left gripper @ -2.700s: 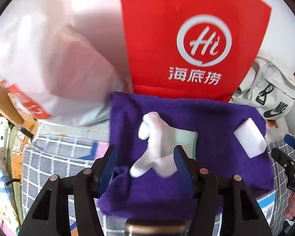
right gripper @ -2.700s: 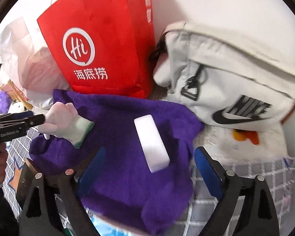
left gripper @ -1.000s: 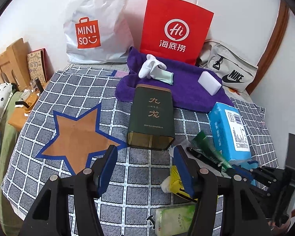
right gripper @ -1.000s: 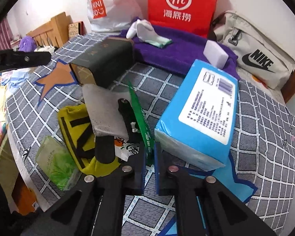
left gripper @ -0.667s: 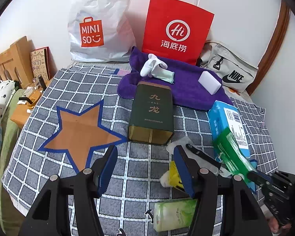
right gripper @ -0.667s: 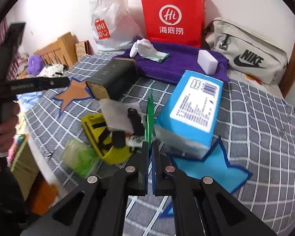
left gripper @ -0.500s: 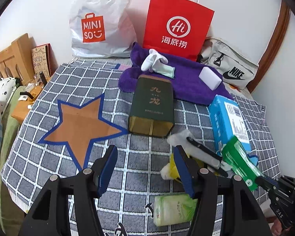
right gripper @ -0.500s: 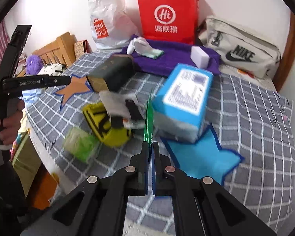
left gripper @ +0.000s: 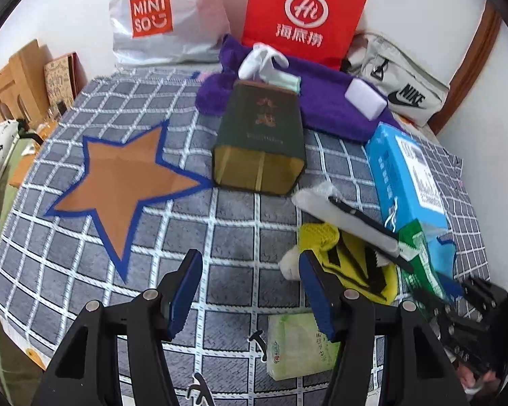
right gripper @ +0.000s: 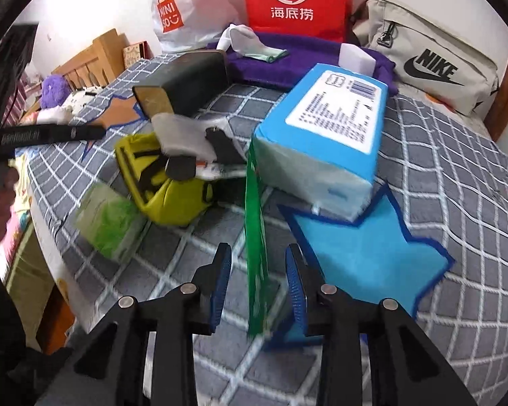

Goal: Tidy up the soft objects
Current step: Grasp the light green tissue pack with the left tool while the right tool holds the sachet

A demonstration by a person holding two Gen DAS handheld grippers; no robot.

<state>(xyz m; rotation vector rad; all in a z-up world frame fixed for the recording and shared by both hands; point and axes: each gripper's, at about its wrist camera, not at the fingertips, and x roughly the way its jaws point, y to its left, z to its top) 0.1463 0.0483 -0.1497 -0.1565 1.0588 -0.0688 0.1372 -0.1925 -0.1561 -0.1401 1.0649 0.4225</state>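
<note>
Green packet (right gripper: 255,253) stands edge-on between the right gripper (right gripper: 258,287) fingers, which are spreading, pads apart from it. Just beyond sits the blue tissue pack (right gripper: 325,135), with a yellow pouch (right gripper: 166,189) to the left on the checked blanket (right gripper: 457,155). The left gripper (left gripper: 250,287) hangs released, nothing between its fingers; far ahead of them a white sock (left gripper: 260,62) and sponge (left gripper: 365,98) lie on the purple towel (left gripper: 325,105)

Home bedrm, wood headboard (left gripper: 3,77), shopping bags (left gripper: 166,17)
</note>
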